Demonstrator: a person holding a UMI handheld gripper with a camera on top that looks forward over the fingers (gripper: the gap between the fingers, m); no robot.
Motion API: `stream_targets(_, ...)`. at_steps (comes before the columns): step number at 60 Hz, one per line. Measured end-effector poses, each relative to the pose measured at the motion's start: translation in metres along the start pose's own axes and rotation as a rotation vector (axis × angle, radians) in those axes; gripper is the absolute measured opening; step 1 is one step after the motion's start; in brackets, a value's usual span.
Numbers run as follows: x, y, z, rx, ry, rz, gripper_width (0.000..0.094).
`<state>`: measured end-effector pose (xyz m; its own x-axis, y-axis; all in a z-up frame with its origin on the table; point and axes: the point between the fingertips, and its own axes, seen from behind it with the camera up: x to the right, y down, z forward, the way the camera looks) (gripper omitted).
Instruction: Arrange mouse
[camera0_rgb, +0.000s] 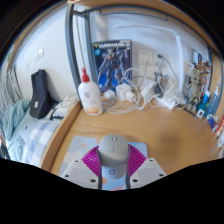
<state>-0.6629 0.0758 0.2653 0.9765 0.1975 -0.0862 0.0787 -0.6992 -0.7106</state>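
Gripper view: the gripper (113, 168) holds the grey mouse (113, 150) between its magenta pads (97, 164), fingers narrowed onto its sides, above the wooden desk (150, 125). The step in hand is judged as carrying; next, placement. Beyond the mouse stand a white bottle (89, 93) and tangled cables (150, 95), well apart.

Mouse (113, 150) on desk (150, 125), between gripper (112, 168) fingers. Bottle (89, 93) beyond, left. Poster box (112, 62) behind bottle, against wall.
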Motion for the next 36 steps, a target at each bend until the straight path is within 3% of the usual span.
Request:
stream_targets(11,-0.024,0.067,0.024,-0.093,-0.015,-0.003,0.0329)
stream_targets(17,-0.022,0.067,0.027,-0.064,0.003,-0.016,0.0379)
stream_targets(28,-0.024,0.067,0.023,-0.105,-0.020,0.030,0.0531)
stream_targets(36,-0.011,0.034,-0.008,-0.082,0.012,0.067,0.0771)
